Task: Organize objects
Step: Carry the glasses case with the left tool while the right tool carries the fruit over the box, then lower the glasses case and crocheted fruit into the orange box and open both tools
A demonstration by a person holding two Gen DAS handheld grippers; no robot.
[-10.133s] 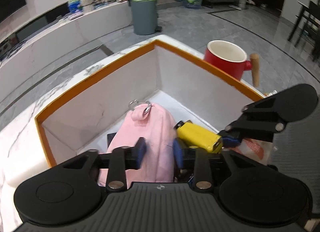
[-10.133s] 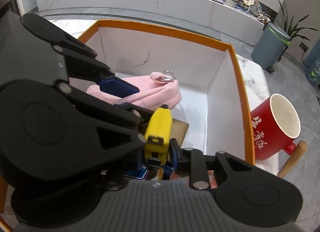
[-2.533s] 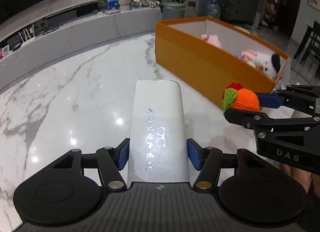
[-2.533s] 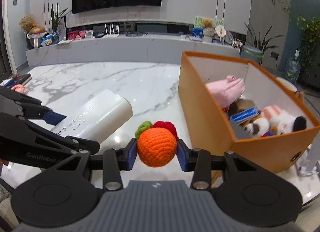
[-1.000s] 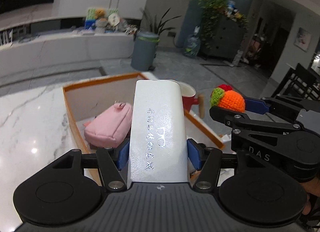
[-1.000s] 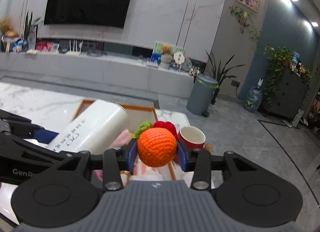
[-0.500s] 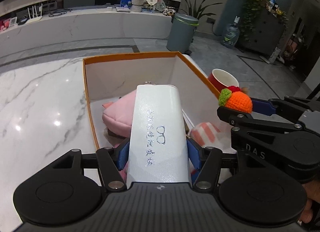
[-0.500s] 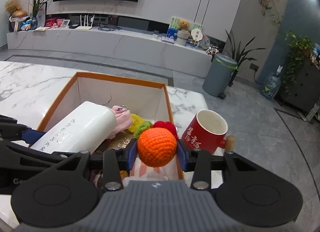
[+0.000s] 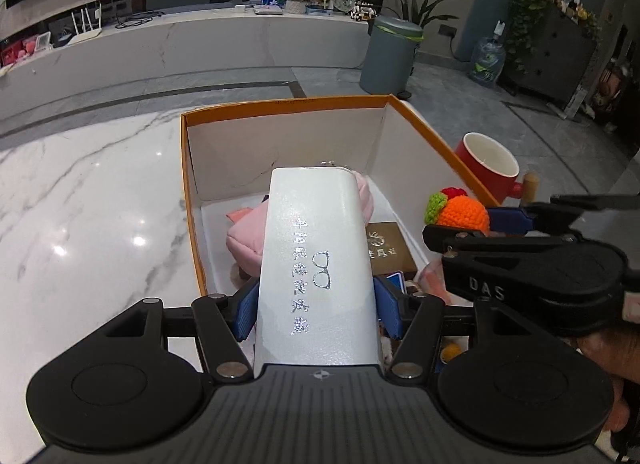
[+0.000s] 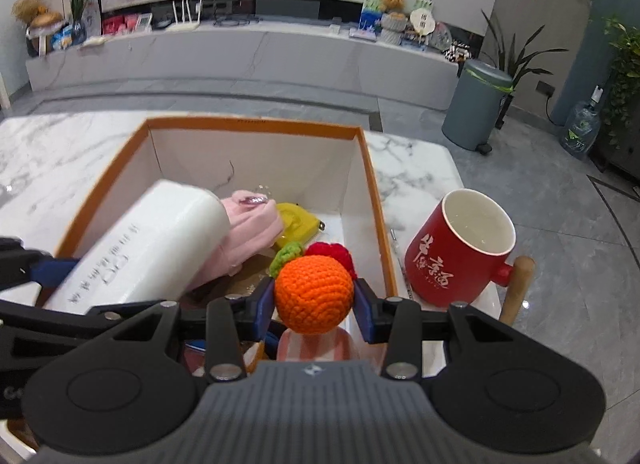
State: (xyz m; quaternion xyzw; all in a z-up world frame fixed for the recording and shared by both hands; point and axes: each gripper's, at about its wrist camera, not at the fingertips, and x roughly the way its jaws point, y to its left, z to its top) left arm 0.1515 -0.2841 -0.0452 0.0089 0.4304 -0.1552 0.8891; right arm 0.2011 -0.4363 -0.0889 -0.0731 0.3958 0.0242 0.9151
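My left gripper (image 9: 316, 310) is shut on a white glasses case (image 9: 318, 264) with silver lettering, held above the orange box (image 9: 188, 184). My right gripper (image 10: 314, 308) is shut on a crocheted orange (image 10: 314, 294) with a green leaf and red tuft, over the box's right side. The same glasses case (image 10: 148, 240) shows at the left of the right wrist view, and the crocheted orange (image 9: 460, 212) at the right of the left wrist view. Inside the box lie a pink pouch (image 10: 248, 228), a yellow tape measure (image 10: 298, 220), a brown box (image 9: 386, 248) and a striped plush (image 10: 316, 346).
A red mug (image 10: 460, 252) with a wooden handle stands on the marble table (image 9: 80, 204) just right of the box. Beyond the table edge are grey floor, a grey bin (image 10: 478, 104) and a long white counter (image 10: 240, 52). A hand (image 9: 612, 356) holds the right gripper.
Both grippers have come down and forward over the box, each tilting further downward. The box interior now fills the middle of both views. Both grips are unchanged.
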